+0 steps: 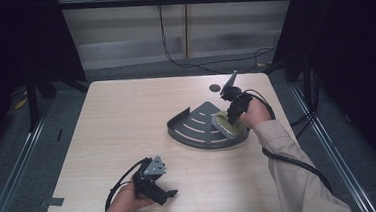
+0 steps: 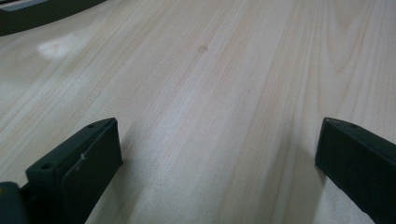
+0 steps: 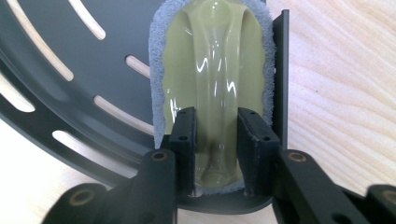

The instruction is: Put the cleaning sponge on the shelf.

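At right of centre in the high view, the right hand-held gripper [image 1: 231, 114] is clamped on the ridged handle of the yellow-green scrubber [image 3: 212, 88] lying in the grey slotted tray [image 1: 197, 128], apparently placing or lifting it, so the next move calls for keeping it level, while the left hand-held gripper [image 1: 157, 187] rests wide open and empty on the bench [image 1: 127, 120] at lower left.

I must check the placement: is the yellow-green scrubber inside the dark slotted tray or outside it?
Inside. The scrubber lies on the tray floor, against its straight wall, with the right tongs closed on its handle ridge.
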The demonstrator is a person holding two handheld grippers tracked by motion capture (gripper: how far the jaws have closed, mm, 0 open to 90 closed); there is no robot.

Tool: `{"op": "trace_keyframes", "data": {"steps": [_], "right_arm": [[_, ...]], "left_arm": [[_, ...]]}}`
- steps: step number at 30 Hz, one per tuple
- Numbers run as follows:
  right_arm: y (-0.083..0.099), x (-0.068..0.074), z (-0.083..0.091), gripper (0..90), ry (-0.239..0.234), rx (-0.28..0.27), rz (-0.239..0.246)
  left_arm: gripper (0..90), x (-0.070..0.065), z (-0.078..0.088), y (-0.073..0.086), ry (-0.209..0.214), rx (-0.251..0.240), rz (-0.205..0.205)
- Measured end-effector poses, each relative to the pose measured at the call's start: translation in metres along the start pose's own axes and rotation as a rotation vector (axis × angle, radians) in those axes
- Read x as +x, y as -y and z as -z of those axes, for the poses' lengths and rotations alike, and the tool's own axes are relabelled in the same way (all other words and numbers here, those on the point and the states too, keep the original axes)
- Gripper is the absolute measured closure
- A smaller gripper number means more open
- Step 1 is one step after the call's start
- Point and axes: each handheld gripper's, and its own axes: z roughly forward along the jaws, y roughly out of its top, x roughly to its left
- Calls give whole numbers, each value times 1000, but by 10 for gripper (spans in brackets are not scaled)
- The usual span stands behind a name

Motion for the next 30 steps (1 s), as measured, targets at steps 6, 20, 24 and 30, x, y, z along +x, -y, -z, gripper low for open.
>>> {"op": "trace_keyframes", "data": {"steps": [6, 20, 24, 30], "right_arm": [[0, 1, -2, 594, 17, 5, 0], [1, 1, 2, 381, 29, -13, -15], [2, 2, 3, 319, 23, -16, -13], [2, 4, 6, 219, 14, -33, -12]], "left_arm": [[0, 0, 0, 0, 0, 0, 0], [0, 0, 0, 0, 0, 3, -6], [0, 0, 0, 0, 0, 3, -5], [0, 0, 0, 0, 0, 0, 0]]}}
